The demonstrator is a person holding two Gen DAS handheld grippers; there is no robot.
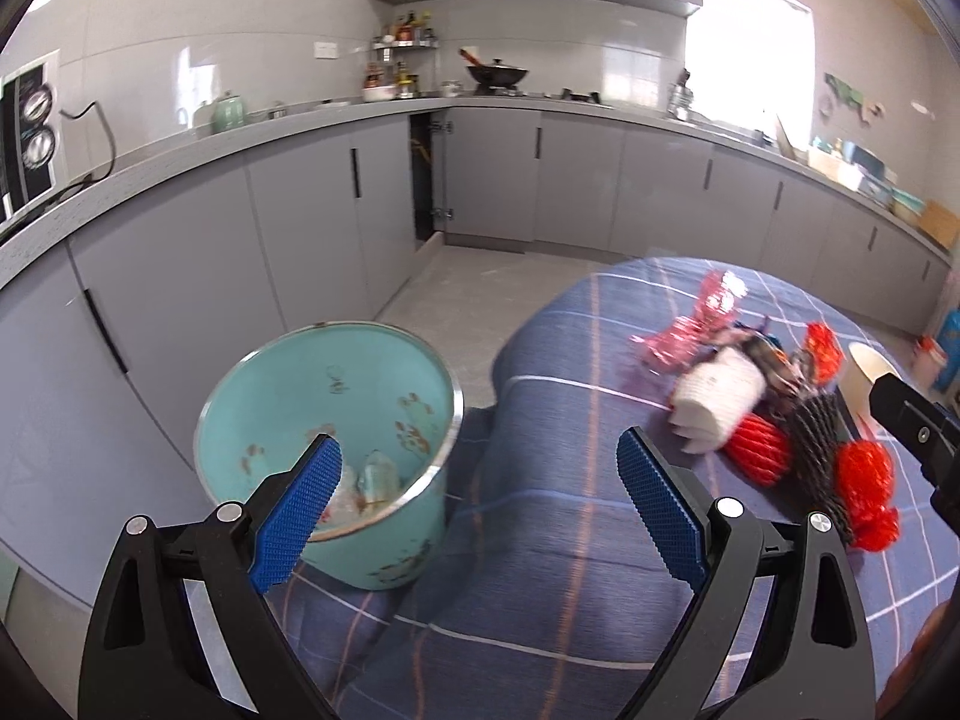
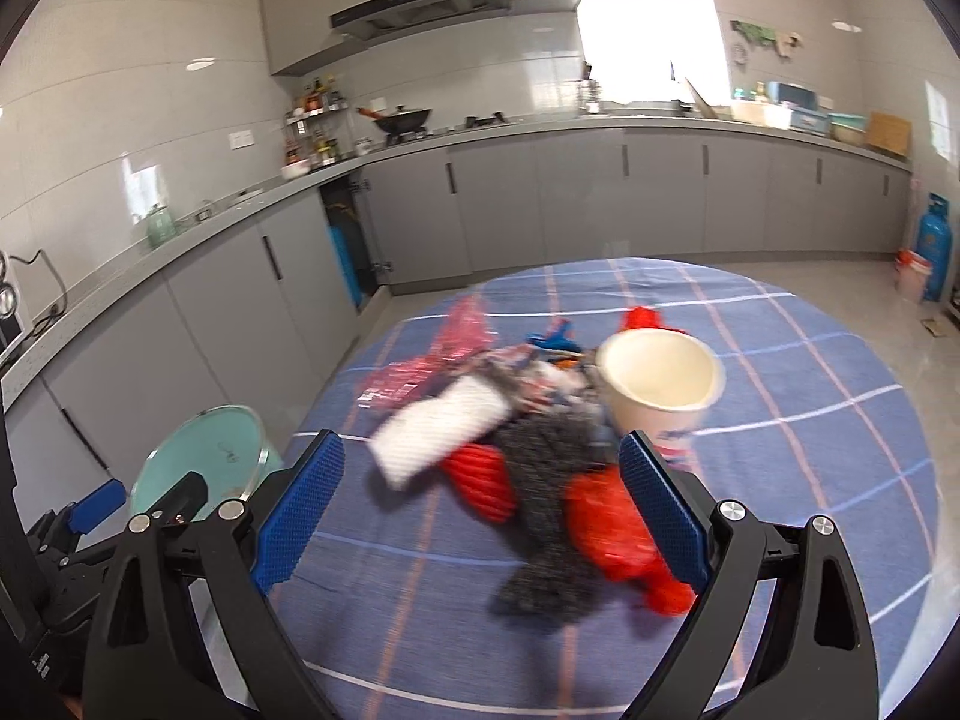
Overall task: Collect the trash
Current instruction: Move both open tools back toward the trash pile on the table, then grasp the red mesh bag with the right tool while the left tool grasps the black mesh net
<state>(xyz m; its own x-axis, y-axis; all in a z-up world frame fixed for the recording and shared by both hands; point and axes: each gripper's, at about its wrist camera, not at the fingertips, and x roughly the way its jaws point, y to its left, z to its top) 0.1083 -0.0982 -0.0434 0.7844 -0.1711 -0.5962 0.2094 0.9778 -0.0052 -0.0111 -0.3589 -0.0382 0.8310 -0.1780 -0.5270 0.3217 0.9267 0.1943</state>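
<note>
A teal trash bin [image 1: 327, 420] stands on the floor at the table's left edge, with some wrappers inside; it also shows in the right wrist view [image 2: 204, 450]. A pile of trash lies on the blue checked tablecloth [image 1: 540, 540]: white foam sleeve [image 1: 717, 402], pink wrapper [image 1: 696, 324], red foam nets [image 1: 864, 492], black net [image 1: 816, 450], and a paper cup [image 2: 660, 378]. My left gripper [image 1: 480, 510] is open and empty between the bin and the pile. My right gripper [image 2: 480, 516] is open and empty just before the pile, which is blurred.
Grey kitchen cabinets [image 1: 300, 228] and a counter run along the back and left. One cabinet door [image 1: 429, 174] stands open. A blue gas cylinder [image 2: 933, 246] stands on the floor at the far right.
</note>
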